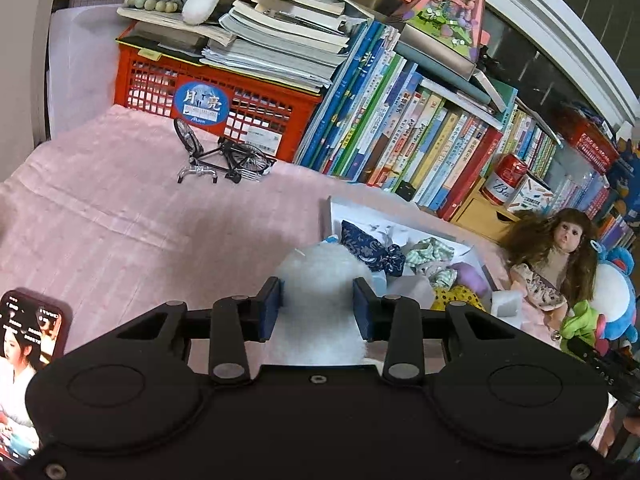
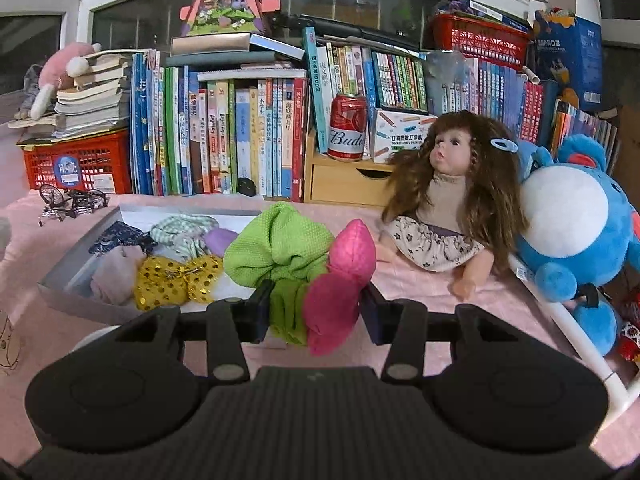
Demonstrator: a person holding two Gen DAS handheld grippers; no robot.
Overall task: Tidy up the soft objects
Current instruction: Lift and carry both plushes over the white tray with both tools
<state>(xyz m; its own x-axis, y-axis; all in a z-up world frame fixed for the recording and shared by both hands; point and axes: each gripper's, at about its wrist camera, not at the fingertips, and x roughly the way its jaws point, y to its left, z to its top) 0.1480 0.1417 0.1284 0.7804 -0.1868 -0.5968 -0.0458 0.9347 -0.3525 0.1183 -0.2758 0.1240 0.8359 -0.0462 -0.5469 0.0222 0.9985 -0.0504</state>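
The phone (image 1: 30,344) at near left is cut off by the picture's edge. The white fluffy lump (image 1: 320,300) hides the tray's (image 1: 404,216) near-left corner. Book spines (image 2: 224,136) are too small to read.

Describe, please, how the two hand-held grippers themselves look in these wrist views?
Both are matte black. The left hand-held gripper has a smooth housing with two round domed discs, silver pivot screws on flat link bars, and dark blue rectangular pads. The right hand-held gripper has the same layout, but its central housing is ribbed. No cables, sleeves or printed markings show.
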